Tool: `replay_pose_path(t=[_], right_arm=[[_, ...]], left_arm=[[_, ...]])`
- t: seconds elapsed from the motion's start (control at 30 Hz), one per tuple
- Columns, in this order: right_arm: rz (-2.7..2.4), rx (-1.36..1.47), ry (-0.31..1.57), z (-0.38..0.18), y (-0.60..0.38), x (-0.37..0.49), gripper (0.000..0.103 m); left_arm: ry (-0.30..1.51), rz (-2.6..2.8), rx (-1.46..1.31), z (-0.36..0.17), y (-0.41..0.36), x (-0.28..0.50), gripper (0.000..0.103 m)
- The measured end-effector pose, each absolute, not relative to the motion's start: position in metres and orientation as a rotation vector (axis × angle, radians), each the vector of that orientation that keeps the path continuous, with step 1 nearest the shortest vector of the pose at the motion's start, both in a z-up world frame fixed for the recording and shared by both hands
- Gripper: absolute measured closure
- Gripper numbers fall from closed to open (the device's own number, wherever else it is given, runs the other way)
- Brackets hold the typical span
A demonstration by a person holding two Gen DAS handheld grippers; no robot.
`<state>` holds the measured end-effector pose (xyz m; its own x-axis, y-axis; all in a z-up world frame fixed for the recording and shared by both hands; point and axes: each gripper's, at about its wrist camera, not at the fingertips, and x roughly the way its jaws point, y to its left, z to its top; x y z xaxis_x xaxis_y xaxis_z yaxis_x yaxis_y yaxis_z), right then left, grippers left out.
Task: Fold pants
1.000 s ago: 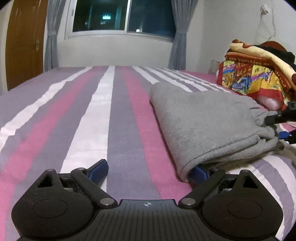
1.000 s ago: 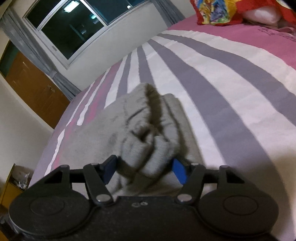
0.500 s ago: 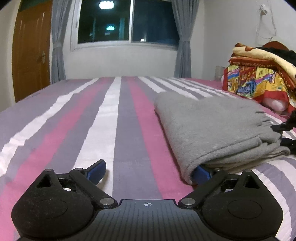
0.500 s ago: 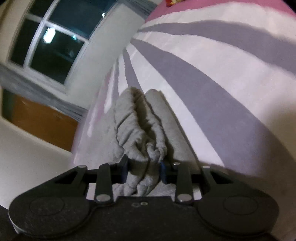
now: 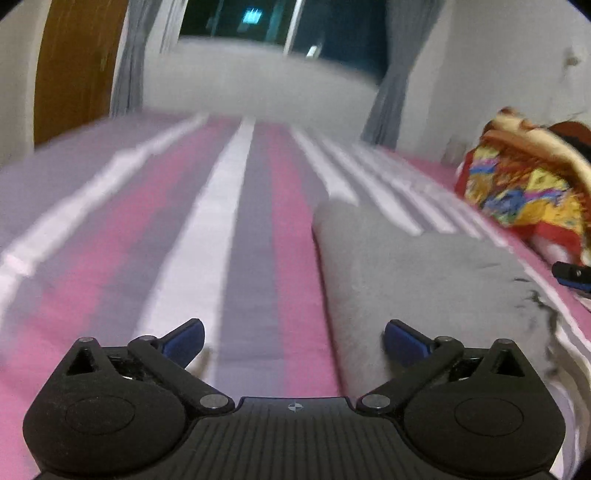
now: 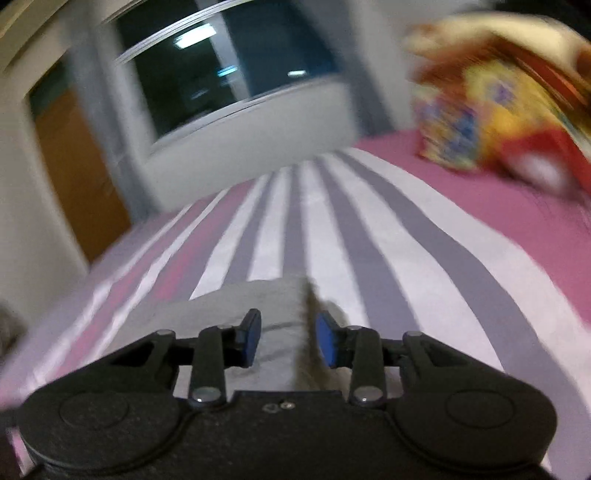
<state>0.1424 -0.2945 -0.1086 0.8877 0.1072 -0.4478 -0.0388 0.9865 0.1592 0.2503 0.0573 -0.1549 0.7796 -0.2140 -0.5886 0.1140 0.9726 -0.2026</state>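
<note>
The bed (image 5: 147,240) looks blurred in both views now, where a second ago it was sharp. Its striped cover runs flat and bare from my left side to the far edge under the window (image 5: 236,22) and towards the door (image 5: 77,66). That is the open room. On the right a bright blanket (image 5: 524,184) is heaped near the bed's edge.

The pants (image 5: 424,266) lie folded on the bed's right half, a grey slab with a straight left edge and a ruffled right end. They have kept their place and shape. The bunch of cloth that stood up before my right camera is gone; from there the pants (image 6: 258,295) now look flat-topped.

My left hand-held gripper (image 5: 295,339) points down at a slant over the near end of the bed. Its jaws have just been opening and stand wide, with nothing pinched. Its right finger (image 5: 402,341), tucked under the fold a second ago, now shows bare against the pants' near edge. The left finger (image 5: 184,338) is over bare cover.

My right hand-held gripper (image 6: 287,341) has rolled closer to level, slanting down at the pants' near corner. Its jaws have just been closing and stand narrow. Grey cloth shows in the gap, but through the blur I cannot tell whether the pads pinch it.
</note>
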Motion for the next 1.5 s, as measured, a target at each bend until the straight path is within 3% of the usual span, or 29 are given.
replay_pose_path(t=[0.07, 0.13, 0.2, 0.23, 0.33, 0.47, 0.6, 0.7, 1.3, 1.43, 1.47, 1.5], right_arm=[[0.050, -0.081, 0.584, -0.135, -0.281, 0.163, 0.072], [0.041, -0.087, 0.645, -0.155, -0.297, 0.170, 0.064], [-0.021, -0.101, 0.675, -0.149, -0.311, 0.170, 0.064], [-0.041, -0.073, 0.674, -0.142, -0.316, 0.173, 0.072], [0.016, 0.058, 0.579, -0.119, -0.320, 0.182, 0.067], [0.097, -0.067, 0.569, -0.115, -0.278, 0.217, 0.066], [0.069, -0.297, 0.670, -0.146, -0.264, 0.245, 0.050], [0.047, -0.209, 0.682, -0.148, -0.279, 0.241, 0.039], [0.068, -0.179, 0.656, -0.130, -0.278, 0.217, 0.033], [0.046, -0.013, 0.757, -0.152, -0.304, 0.230, 0.020], [0.041, 0.043, 0.769, -0.148, -0.309, 0.229, 0.020], [0.049, 0.082, 0.759, -0.140, -0.312, 0.223, 0.028]], left_arm=[[0.717, -0.167, -0.174, -0.175, 0.047, 0.268, 0.000], [0.722, -0.205, -0.187, -0.174, 0.046, 0.274, 0.000], [0.677, -0.223, -0.185, -0.163, 0.048, 0.276, 0.000], [0.648, -0.221, -0.193, -0.158, 0.049, 0.280, 0.000], [0.652, -0.199, -0.222, -0.157, 0.048, 0.313, 0.000], [0.685, -0.216, -0.193, -0.165, 0.026, 0.359, 0.000], [0.736, -0.232, -0.116, -0.174, 0.009, 0.385, 0.000], [0.728, -0.252, -0.062, -0.169, 0.008, 0.383, 0.000], [0.686, -0.295, 0.044, -0.151, 0.012, 0.338, 0.000], [0.709, -0.272, 0.107, -0.157, 0.004, 0.334, 0.000], [0.718, -0.265, 0.100, -0.151, 0.006, 0.332, 0.000], [0.706, -0.271, 0.100, -0.146, 0.008, 0.327, 0.000]])
